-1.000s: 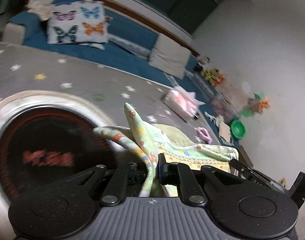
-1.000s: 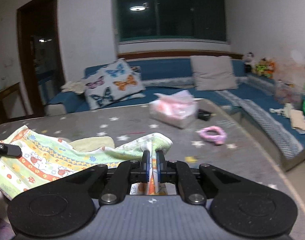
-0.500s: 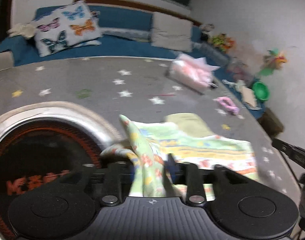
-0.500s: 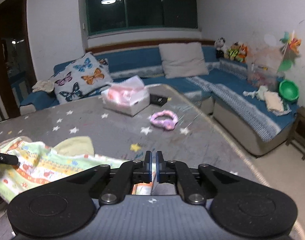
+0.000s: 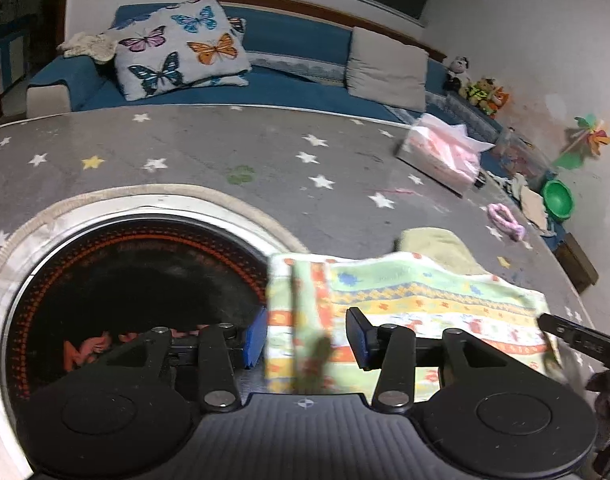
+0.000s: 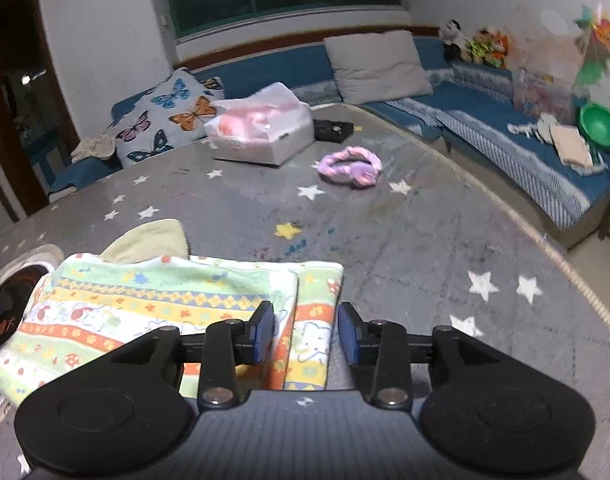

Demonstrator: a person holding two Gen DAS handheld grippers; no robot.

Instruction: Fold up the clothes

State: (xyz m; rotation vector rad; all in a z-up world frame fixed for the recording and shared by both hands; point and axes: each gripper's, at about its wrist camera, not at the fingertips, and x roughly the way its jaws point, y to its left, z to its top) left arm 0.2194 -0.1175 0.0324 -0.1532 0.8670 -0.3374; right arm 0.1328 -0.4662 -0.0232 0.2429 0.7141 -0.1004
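Both grippers have their fingers spread apart, nothing clamped. Left gripper sits over the left end of the cloth, jaws straddling a raised ridge of fabric but clear of it on both sides. Right gripper is at the cloth's right end, jaws either side of the doubled edge, also not pinching.

Cloth lies flat on the grey star-print table, layered: upper layer's edge sits a bit short of the lower one at the right end, so a fold looks laid down. Its left end overhangs the round black heater plate set in the table. A plain yellow-green cloth pokes out from under the far edge.

Judgement: one gripper at each end keeps the fold square; open jaws fit a release, next likely regrip for another fold. Risk: layers misaligned at right end.

Tissue box and pink hairband sit well apart, not in the way.
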